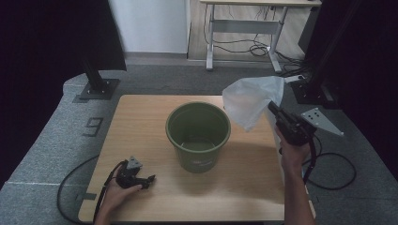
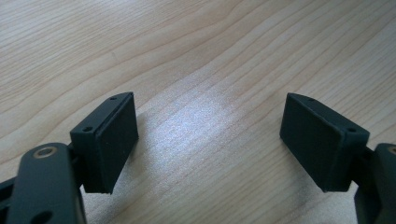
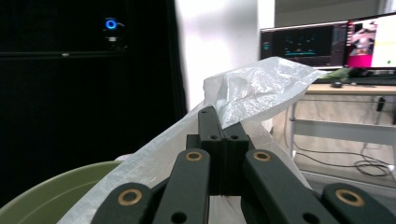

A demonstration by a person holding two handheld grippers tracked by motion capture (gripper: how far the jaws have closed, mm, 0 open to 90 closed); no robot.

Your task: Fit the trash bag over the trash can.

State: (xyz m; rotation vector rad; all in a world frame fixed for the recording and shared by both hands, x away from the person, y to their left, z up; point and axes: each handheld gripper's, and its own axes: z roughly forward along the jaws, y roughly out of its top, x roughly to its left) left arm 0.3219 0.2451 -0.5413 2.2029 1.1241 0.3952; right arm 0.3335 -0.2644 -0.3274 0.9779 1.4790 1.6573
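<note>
Jaws of the right hand-held gripper clamp the plastic bag (left hand-held gripper gapes wide).

We cannot read the pale label on the green bucket, too small from the high view. The right gripper view's bottom edge cuts the bucket's rim, and the white plastic bag hides the closed pad tips pinching it.

Translucent white plastic bag, crinkled and glossy; olive-green bucket with a small pale label. Matte black tongs, left and right, brass-coloured rivets. Light wood-grain worktop, grey carpet with white line.
</note>
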